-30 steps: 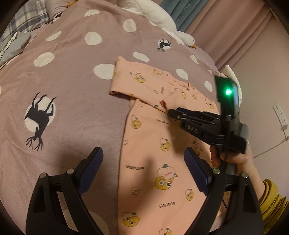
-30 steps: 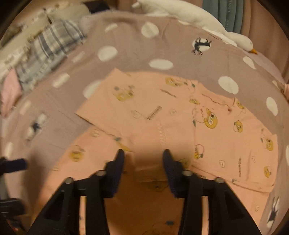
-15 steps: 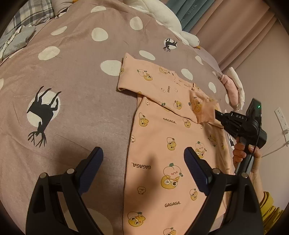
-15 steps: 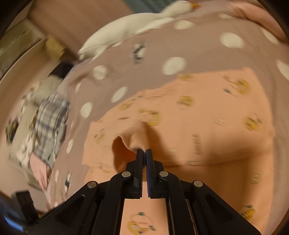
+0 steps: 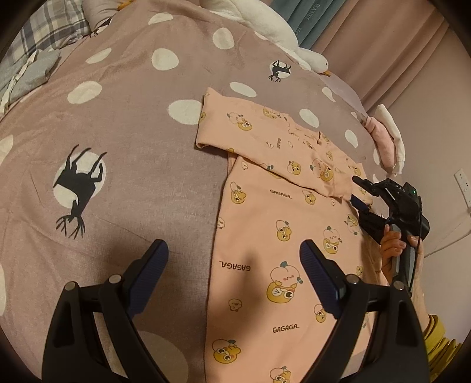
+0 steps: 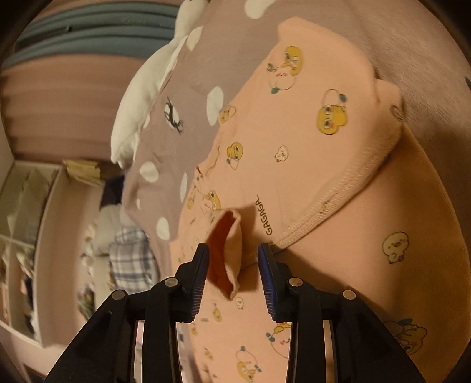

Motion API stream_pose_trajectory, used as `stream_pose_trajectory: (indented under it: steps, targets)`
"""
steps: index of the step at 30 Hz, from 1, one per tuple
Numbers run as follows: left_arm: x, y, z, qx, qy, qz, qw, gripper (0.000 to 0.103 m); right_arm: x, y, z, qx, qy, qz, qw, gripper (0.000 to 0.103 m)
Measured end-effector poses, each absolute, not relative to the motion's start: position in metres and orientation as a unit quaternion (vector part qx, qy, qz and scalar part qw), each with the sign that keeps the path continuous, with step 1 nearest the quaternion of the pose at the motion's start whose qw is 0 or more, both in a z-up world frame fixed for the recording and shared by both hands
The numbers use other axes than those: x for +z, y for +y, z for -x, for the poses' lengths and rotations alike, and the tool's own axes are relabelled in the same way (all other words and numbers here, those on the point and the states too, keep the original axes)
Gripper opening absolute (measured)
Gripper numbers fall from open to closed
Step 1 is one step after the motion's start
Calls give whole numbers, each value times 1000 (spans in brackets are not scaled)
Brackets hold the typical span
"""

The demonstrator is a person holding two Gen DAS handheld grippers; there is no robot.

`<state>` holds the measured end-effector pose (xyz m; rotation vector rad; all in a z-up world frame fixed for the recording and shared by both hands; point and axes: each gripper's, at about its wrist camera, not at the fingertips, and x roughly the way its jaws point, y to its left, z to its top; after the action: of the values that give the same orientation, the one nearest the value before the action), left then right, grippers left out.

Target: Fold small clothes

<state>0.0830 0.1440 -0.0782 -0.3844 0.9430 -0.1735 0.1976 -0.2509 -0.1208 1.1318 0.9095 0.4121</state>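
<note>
A small peach garment [image 5: 282, 235] printed with yellow cartoon figures lies on the bed, its top part folded across toward the right. My left gripper [image 5: 234, 259] is open and empty, held above the garment's left edge. My right gripper [image 6: 234, 250] is open, its fingers either side of a raised fold of the fabric [image 6: 226, 250] without pinching it. The right gripper also shows in the left wrist view [image 5: 357, 191] at the garment's right edge, beside the folded-over sleeve end.
The bed cover [image 5: 117, 147] is mauve with white dots and black deer shapes. A white goose plush [image 5: 265, 26] lies at the far edge, checked and grey clothes [image 5: 35, 59] at far left, a pink-white folded item [image 5: 385, 138] at far right.
The right gripper carried a pinched piece of the garment to the right, then opened and let it go. The left gripper stayed open above the bed.
</note>
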Motion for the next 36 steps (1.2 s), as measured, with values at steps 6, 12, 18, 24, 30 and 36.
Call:
stream_pose_trajectory:
  steps: [6,12,18,24,30,36]
  targets:
    - [-77,142,-82,-83,451,183,870,91,-120,-257,-191,211,389,-557,703,44]
    - [-76,137,-82,-85,453,180,869,91,-112,-222,-209,211,433,-483,732,45]
    - [-79,138,-83,-83,456,180,868,91,-101,-200,-216,158,470,-363,788,17]
    - [-82,138,-83,-83,459,184,865,91,-86,-192,-213,124,476,-278,825,7]
    - [-83,141,-82,-81,458,185,866,91,-56,-178,-207,100,452,-200,864,6]
    - [-85,140,-81,-83,460,187,864,91,-31,-179,-206,96,417,-168,888,6]
